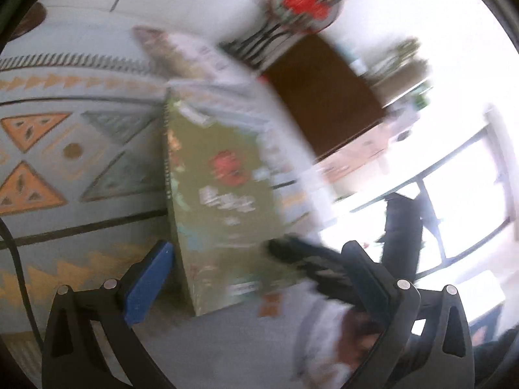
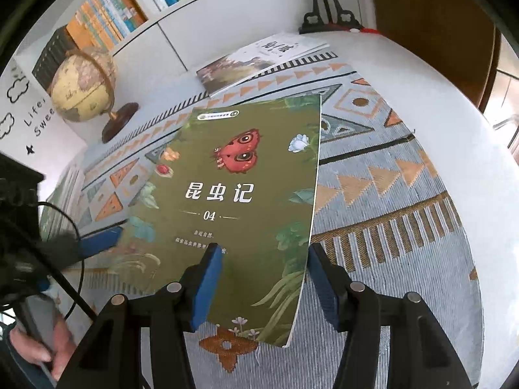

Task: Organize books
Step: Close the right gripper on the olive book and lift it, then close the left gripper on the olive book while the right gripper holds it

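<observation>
While the right hand-held gripper (image 2: pixel 264 278) pinches the green insect book (image 2: pixel 233 201) (left hand-held gripper (image 1: pixel 259 278) spread), lift evenly, avoiding cover creasing.

left view: motion-blurred, window glare | right view: sharp, daylit

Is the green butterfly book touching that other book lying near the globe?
Apart. The right wrist view shows patterned cloth between the green book and the other book.
</observation>
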A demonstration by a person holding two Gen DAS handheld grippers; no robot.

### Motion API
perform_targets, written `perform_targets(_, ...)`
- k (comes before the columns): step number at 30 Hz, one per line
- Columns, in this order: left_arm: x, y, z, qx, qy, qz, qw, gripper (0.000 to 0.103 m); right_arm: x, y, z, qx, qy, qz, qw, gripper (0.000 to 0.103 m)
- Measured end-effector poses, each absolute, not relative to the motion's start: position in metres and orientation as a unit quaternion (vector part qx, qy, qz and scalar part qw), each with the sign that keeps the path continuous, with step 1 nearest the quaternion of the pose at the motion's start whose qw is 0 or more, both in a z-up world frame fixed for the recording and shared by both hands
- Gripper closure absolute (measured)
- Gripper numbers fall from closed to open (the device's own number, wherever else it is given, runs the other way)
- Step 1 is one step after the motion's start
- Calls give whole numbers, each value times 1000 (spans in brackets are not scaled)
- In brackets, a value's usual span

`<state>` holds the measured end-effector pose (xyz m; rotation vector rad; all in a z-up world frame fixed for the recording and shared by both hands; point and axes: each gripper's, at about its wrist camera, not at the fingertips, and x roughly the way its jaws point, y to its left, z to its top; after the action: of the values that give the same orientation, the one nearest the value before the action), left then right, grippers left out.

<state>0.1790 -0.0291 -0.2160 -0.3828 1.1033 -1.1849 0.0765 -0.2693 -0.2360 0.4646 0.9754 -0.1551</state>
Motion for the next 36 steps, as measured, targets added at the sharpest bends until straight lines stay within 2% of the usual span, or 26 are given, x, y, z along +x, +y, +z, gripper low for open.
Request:
perform_targets(3, 175, -36, -214, -181, 474, -539, 672, 1, 72, -275, -237, 246, 452, -60, 855, 46)
perform_targets(5, 178, -50, -232, -160, 503, -516, 675, 1, 70, -280, -238, 266, 445, -48, 854, 46)
perform_targets(7, 181, -61, -255, -180, 541, -497, 654, 2, 67, -285, -240, 288, 437, -34, 851, 46)
perform_targets(10, 174, -68, -254, -186, 524, -496, 667, 3, 66, -287, -240, 295, 437, -22, 849, 46)
perform_targets(13, 180, -65, -257, -252, 534, -497, 636, 9, 63, -291, -239, 299, 447, -12, 843, 46)
perform_targets(14, 183, -63, -258, -274, 535, -500, 623, 10, 63, -292, -238, 300, 454, -9, 839, 41)
perform_targets(18, 188, -60, -258, -356, 537, -506, 573, 11, 54, -298, -239, 329, 491, 25, 806, 39)
perform_targets(21, 188, -64, -257, -397, 534, -507, 547, 11, 43, -304, -244, 362, 483, 33, 797, 38)
perform_targets(26, 192, -66, -260, -466, 534, -501, 497, 11, 42, -333, -261, 486, 440, 57, 753, 35)
perform_targets(28, 192, -68, -259, -463, 536, -498, 500, 11, 41, -342, -270, 531, 427, 62, 729, 35)
perform_targets(34, 191, -77, -260, -461, 548, -500, 488, 11, 34, -350, -275, 562, 396, 69, 723, 37)
perform_targets(36, 192, -78, -261, -445, 555, -492, 502, 11, 43, -355, -273, 555, 390, 56, 733, 43)
